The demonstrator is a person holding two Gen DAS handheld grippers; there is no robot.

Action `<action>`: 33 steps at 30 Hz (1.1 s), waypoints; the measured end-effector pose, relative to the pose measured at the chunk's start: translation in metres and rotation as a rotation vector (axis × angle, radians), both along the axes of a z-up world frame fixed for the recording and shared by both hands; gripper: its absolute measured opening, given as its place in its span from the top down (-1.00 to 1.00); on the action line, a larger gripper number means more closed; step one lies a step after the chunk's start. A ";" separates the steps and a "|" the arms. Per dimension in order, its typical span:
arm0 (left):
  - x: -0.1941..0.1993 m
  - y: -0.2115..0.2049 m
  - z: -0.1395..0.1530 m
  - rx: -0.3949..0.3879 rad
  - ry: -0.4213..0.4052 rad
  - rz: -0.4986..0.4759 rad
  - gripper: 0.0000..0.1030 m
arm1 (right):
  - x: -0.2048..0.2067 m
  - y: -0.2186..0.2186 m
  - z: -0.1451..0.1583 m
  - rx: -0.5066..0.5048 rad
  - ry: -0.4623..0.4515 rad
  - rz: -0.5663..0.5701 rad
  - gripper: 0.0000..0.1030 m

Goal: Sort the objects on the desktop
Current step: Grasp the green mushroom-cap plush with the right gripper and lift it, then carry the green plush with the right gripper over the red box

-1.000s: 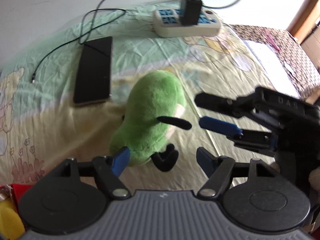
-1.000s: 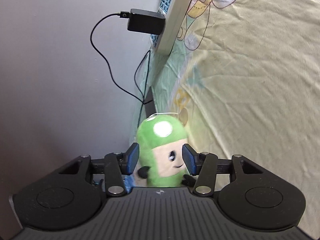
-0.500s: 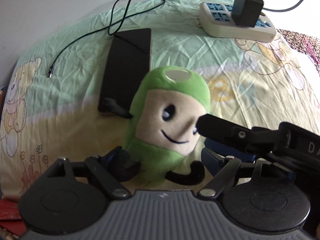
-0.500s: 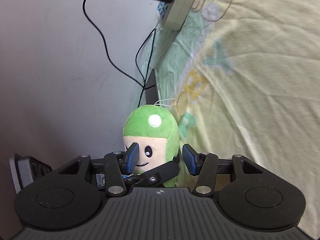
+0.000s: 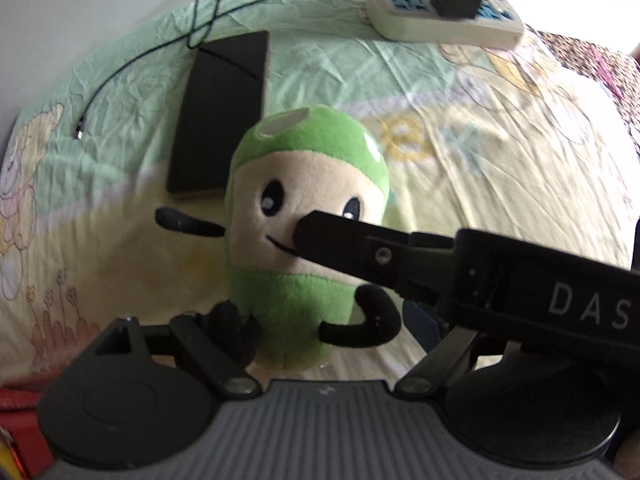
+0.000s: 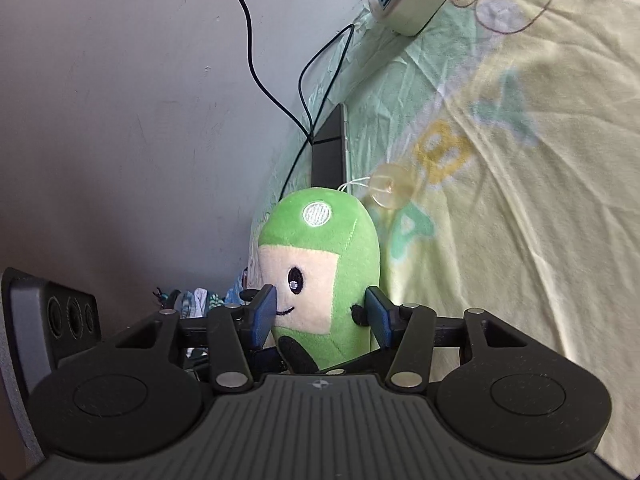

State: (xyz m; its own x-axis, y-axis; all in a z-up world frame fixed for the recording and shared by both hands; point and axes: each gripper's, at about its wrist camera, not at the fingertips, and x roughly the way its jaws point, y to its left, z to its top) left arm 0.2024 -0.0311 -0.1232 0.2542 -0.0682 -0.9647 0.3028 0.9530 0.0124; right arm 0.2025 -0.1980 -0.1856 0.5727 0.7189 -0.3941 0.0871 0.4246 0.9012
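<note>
The right gripper [image 6: 320,314] clamps one green plush toy [image 6: 324,268] between both pads; the left gripper [image 5: 320,344] stands spread around its base. Beyond lie one phone [image 5: 224,112], one power strip [image 5: 444,16].

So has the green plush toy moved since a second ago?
Yes. The green plush toy has turned from back-facing to face the left wrist camera and now stands upright, overlapping the near end of the black phone it earlier sat clear of.

Bare sheet [image 5: 500,168] right of plush toy [image 5: 304,216], phone [image 5: 224,112] close behind, power strip [image 5: 444,12] far back
</note>
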 end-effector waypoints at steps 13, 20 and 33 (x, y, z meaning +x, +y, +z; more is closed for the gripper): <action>-0.110 -0.039 0.004 -0.103 0.153 -0.118 -0.65 | -0.098 -0.051 0.015 -0.105 0.078 0.120 -0.02; -0.175 -0.038 0.006 -0.174 0.194 -0.163 -0.65 | -0.148 -0.058 0.017 -0.124 0.086 0.246 -0.01; -0.232 -0.004 0.003 -0.325 0.247 -0.210 -0.61 | -0.200 -0.056 0.014 -0.127 0.149 0.374 -0.06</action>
